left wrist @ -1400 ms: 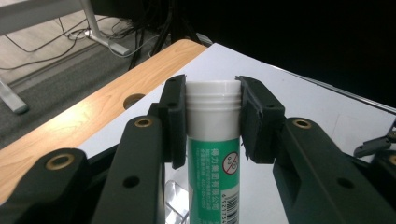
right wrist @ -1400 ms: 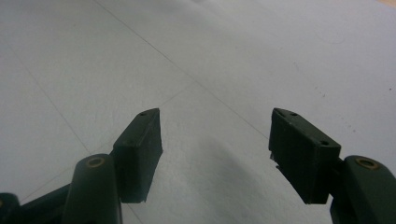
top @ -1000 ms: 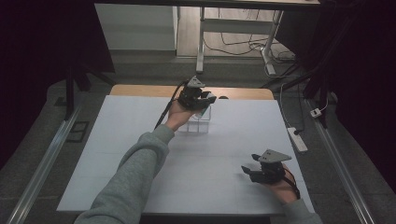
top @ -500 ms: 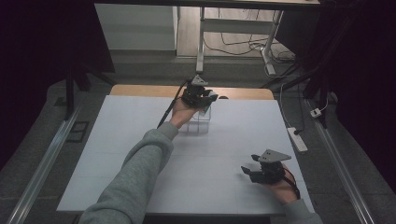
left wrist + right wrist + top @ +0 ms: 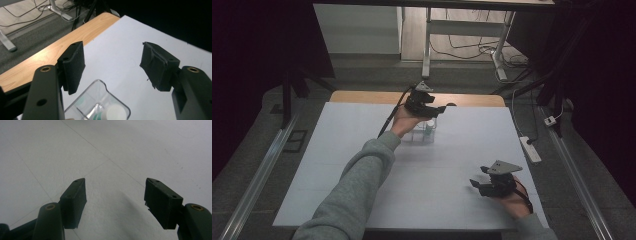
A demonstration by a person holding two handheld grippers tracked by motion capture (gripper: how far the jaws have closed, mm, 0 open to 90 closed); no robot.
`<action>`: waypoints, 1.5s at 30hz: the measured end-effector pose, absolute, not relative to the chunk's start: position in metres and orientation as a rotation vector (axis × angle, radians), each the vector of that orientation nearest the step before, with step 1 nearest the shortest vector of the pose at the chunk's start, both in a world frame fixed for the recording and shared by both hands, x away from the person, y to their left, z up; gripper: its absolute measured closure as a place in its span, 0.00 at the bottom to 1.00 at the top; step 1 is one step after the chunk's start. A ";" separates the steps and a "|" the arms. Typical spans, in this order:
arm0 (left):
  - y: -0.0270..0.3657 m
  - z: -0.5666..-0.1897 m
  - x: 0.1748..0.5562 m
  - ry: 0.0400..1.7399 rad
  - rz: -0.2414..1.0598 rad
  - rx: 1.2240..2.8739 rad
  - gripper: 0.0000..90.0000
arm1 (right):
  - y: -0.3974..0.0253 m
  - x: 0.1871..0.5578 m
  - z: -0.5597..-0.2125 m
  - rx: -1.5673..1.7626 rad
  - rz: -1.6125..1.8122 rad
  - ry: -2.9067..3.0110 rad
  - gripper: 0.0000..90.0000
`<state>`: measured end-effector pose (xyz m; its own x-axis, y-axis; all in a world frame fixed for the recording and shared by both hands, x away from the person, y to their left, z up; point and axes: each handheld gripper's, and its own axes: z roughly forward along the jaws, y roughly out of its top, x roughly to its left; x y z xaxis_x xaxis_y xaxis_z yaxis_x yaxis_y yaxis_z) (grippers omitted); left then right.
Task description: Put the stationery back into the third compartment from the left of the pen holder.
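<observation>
Clear ribbed plastic container (image 5: 100, 100) sits under the left tongs (image 5: 112, 62), both tongs gaping wide.

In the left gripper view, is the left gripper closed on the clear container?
No, the left gripper stands wide open above the clear container, its pads apart with white table between them.

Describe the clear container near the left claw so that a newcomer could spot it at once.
Find the white table and follow it to its far wooden edge. There, under the left claw, stands a clear plastic box. It is see-through, with something white and green inside.
</observation>
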<state>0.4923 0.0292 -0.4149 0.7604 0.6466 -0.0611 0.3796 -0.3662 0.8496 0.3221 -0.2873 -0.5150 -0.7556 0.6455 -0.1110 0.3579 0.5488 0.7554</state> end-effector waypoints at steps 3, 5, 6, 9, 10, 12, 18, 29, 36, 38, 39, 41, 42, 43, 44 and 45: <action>0.032 -0.415 0.490 0.767 0.335 1.997 0.39 | -0.287 0.322 -0.515 0.821 1.049 2.413 0.37; 0.035 -0.414 0.488 0.761 0.330 2.003 0.39 | -0.287 0.322 -0.515 0.825 1.047 2.411 0.37; 0.036 -0.414 0.487 0.758 0.331 2.007 0.39 | -0.287 0.322 -0.515 0.826 1.048 2.410 0.37; 0.040 -0.413 0.482 0.744 0.333 2.012 0.39 | -0.287 0.322 -0.515 0.829 1.048 2.407 0.37; 0.041 -0.413 0.480 0.742 0.330 2.010 0.40 | -0.287 0.323 -0.515 0.825 1.050 2.406 0.37; 0.045 -0.413 0.476 0.731 0.332 2.017 0.40 | -0.288 0.323 -0.515 0.820 1.050 2.403 0.37; 0.059 -0.415 0.458 0.700 0.345 2.041 0.40 | -0.289 0.322 -0.514 0.827 1.066 2.390 0.36; 0.102 -0.424 0.409 0.699 0.362 2.074 0.38 | -0.290 0.321 -0.512 0.840 1.102 2.374 0.35; 0.131 -0.439 0.375 0.718 0.392 2.083 0.37 | -0.290 0.321 -0.512 0.837 1.094 2.378 0.35; 0.140 -0.446 0.363 0.732 0.389 2.077 0.36 | -0.290 0.321 -0.512 0.842 1.095 2.382 0.35; 0.144 -0.449 0.358 0.740 0.389 2.075 0.36 | -0.290 0.322 -0.512 0.837 1.095 2.383 0.35; 0.151 -0.454 0.349 0.750 0.400 2.087 0.36 | -0.290 0.322 -0.512 0.839 1.088 2.387 0.35; 0.154 -0.457 0.345 0.757 0.407 2.091 0.35 | -0.290 0.322 -0.512 0.842 1.089 2.387 0.35; 0.158 -0.459 0.342 0.765 0.405 2.089 0.35 | -0.290 0.322 -0.513 0.842 1.088 2.387 0.35; 0.162 -0.460 0.338 0.773 0.403 2.089 0.35 | -0.290 0.322 -0.513 0.840 1.081 2.386 0.35; 0.166 -0.462 0.334 0.783 0.409 2.082 0.34 | -0.289 0.321 -0.513 0.843 1.081 2.389 0.35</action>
